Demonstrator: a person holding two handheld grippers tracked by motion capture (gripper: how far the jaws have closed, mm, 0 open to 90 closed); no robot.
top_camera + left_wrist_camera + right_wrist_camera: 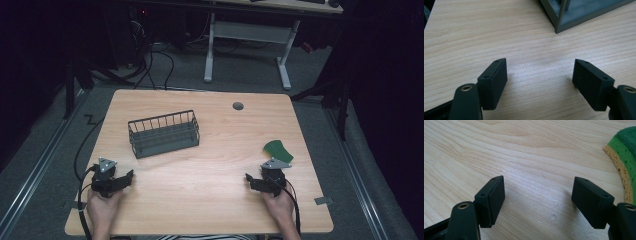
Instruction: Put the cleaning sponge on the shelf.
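Now: left tool (131, 176) wide, empty | right tool (248, 179) wide, beside sponge (278, 149)

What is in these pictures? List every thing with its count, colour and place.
table: one, light wood, under everything, a small round grey hole near its far edge.
wire basket: one, dark grey, far left of the tabletop, standing upright, nothing seen in it.
sponge: one, green top with a yellow underside, near the right edge, just beyond the right tongs and apart from them.
desk frame: one, white legs, on the floor beyond the table.
cables: several, black, on the floor beyond the table.
left tongs: one, black, near left of the table, jaws open, nothing between them.
right tongs: one, black, near right, jaws open, nothing between them.
hands: two, at the near edge, one holding each tongs.
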